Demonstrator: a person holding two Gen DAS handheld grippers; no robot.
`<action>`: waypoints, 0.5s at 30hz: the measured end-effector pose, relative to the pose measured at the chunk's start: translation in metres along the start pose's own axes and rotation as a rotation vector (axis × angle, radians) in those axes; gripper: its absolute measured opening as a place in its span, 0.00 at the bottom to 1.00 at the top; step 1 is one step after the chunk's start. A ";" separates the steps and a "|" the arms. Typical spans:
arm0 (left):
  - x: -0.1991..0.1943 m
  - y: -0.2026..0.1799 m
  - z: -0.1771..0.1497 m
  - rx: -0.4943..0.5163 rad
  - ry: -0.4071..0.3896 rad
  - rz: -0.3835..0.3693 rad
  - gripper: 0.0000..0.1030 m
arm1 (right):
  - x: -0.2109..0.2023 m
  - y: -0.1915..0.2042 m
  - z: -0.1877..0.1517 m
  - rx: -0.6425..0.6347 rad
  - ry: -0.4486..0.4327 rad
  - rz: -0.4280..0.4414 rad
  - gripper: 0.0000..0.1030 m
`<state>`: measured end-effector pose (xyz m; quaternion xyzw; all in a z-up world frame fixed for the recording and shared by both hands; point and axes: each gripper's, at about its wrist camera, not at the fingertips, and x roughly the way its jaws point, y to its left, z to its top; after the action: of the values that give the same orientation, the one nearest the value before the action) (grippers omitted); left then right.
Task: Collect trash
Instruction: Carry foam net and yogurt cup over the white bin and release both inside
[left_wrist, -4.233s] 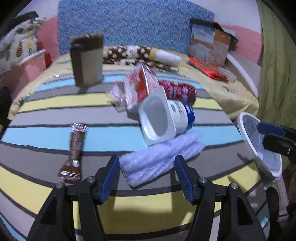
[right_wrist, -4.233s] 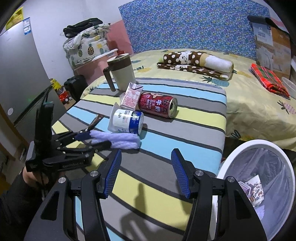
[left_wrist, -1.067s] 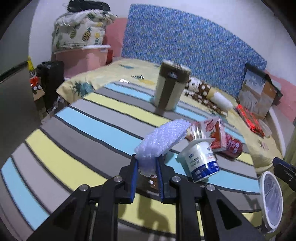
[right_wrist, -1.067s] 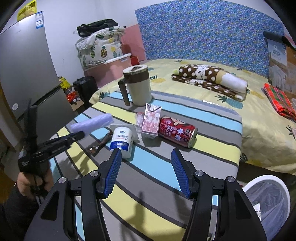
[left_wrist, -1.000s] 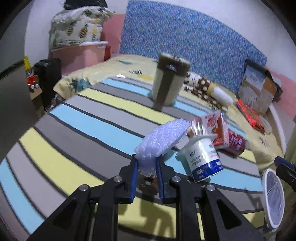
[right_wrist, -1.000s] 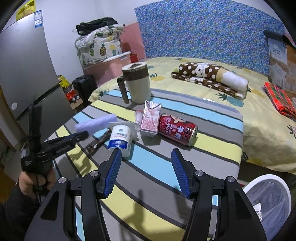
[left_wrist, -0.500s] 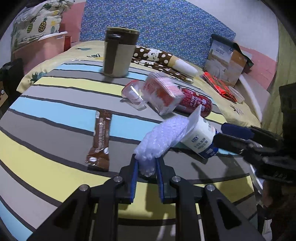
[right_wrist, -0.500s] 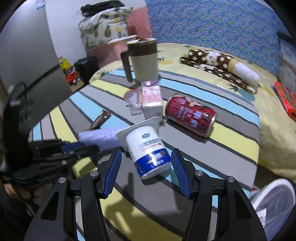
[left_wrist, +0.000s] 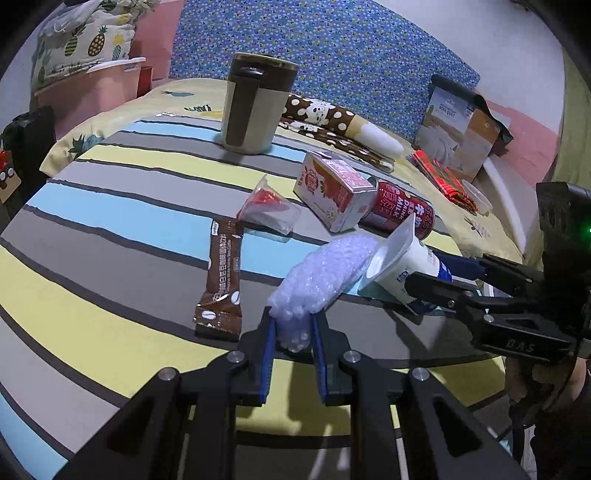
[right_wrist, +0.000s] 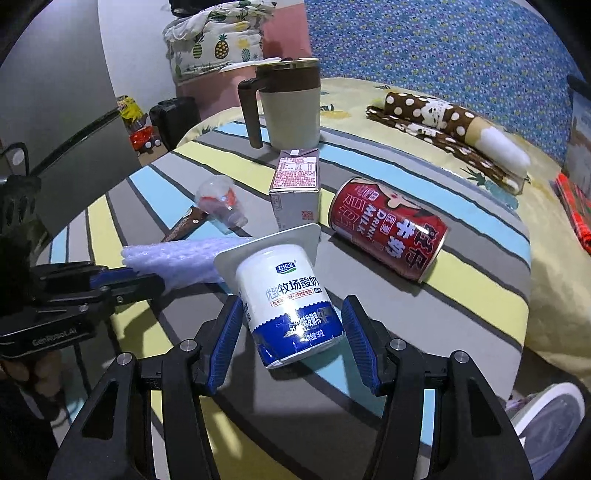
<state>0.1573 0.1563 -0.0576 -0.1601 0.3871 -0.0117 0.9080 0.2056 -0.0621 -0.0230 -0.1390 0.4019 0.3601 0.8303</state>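
Striped cloth in grey, yellow and pale blue covers the table (left_wrist: 110, 229), on which the trash is spread. Behind it a bed with a yellow pineapple sheet (right_wrist: 546, 236) is seen, backed by a blue speckled panel (left_wrist: 332, 59).

A beige mug with a brown lid and handle (right_wrist: 290, 107) stands upright at the far side of the table. A white bin with a liner (right_wrist: 550, 417) is glimpsed low at the right edge of the right wrist view, beyond the table edge.

A red drink can (right_wrist: 388, 232) lies on its side, just beside a pink milk carton (left_wrist: 336, 195) that is also lying down. In front of them a white yoghurt cup with a blue band (right_wrist: 291, 306) lies tilted, its square rim toward the carton. It is flanked by the blue pads of the right gripper (right_wrist: 291, 343), whose fingers stand apart on either side of the cup; a gap shows on each side, so the cup is not pressed.

A roll of pale bubble wrap (left_wrist: 317, 277) is clamped at its near end by the left gripper (left_wrist: 293, 332), raised and slanting toward the cup's rim, which it meets or nearly meets.

A brown coffee sachet (left_wrist: 221, 280) lies flat to the left, and a small clear plastic cup with a red inside (left_wrist: 267, 210) lies toppled just beyond it.
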 end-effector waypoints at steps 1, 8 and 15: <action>0.000 0.000 0.000 0.000 -0.002 0.001 0.19 | 0.000 0.001 -0.001 -0.002 -0.001 -0.004 0.55; -0.005 -0.007 -0.002 0.009 -0.012 0.005 0.19 | -0.021 0.005 -0.011 0.009 -0.036 -0.042 0.54; -0.012 -0.025 -0.008 0.024 -0.016 -0.016 0.19 | -0.051 -0.007 -0.027 0.081 -0.092 -0.062 0.54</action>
<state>0.1456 0.1321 -0.0467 -0.1524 0.3783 -0.0220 0.9128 0.1735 -0.1059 -0.0016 -0.1010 0.3730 0.3235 0.8637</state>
